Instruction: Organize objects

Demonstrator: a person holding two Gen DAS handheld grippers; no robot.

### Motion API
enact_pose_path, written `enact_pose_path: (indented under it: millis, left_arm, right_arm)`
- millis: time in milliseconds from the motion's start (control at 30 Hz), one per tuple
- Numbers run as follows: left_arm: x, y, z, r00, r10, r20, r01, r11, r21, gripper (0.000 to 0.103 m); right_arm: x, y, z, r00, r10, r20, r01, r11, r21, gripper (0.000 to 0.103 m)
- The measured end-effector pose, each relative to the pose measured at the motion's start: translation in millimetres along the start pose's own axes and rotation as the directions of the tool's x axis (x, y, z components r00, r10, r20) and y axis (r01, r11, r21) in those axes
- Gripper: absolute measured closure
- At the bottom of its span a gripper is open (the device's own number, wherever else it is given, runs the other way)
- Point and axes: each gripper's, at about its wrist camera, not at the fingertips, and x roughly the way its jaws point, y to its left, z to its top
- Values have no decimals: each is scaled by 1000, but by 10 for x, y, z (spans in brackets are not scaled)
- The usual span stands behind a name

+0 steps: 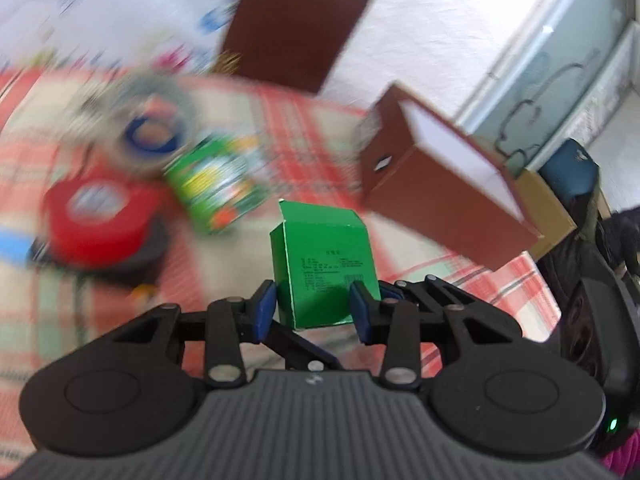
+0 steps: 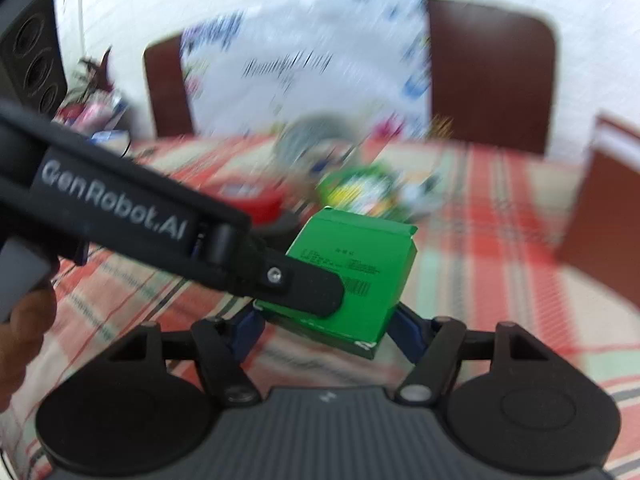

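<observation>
Now my left gripper (image 1: 314, 309) clamps the green box (image 1: 324, 264) between its blue pads (image 1: 265, 310), lifted off the cloth. From the right wrist, the box (image 2: 352, 276) sits between my right gripper (image 2: 326, 326) jaws too; whether they press it I cannot tell. Beyond the jaws: plaid tablecloth (image 1: 308, 128), red tape roll (image 1: 96, 220), brown open box (image 1: 448, 184), brown chairs (image 2: 488, 72).

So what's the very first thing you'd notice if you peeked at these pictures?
The plain green box, right in the middle, squeezed between the left gripper's blue pads above the checked tablecloth. In the right wrist view the right gripper sits around it too. Next, the open brown box to the right, and a blurry red tape roll to the left.
</observation>
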Motion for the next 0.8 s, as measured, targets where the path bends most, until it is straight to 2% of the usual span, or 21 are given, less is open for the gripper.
enact_pose_path:
  millis: [100,233,367,500,633,700,800]
  left_arm:
    - [108,-393,259,998,-46,30,44,996,83,60]
    - [513,-988,583,994,-108,33,100,977,189,60]
    - [980,-1476,794,988,-154,12,146,957,249,60]
    - [1452,-1741,933,984,-174,-22,174,954,244,60]
    - [1719,-1902,944,992,-115,-44,122,962,246,59]
    - [1777,-1904,945,995,-84,-53,94,965,246,53]
    - [1752,-1865,926,999,-18,-40,28,965,260,47]
  right_arm:
    - [-242,-284,104,990,-97,103,98,995,-2,36]
    - [-487,-856,240,959,-221,178,216,975,47,36]
    - [-620,-1541,308,935,-310,174,288,947,141,35]
    - [-614,-2133,313,920,-366,141,334,919,208,35]
    - [-515,-2555,244,915,-396,80,365,895,254,31]
    - [-524,-2655,184,905,-417,80,382,882,275,9]
    - [-592,-2743,95,896,-432,98,385,869,309,8]
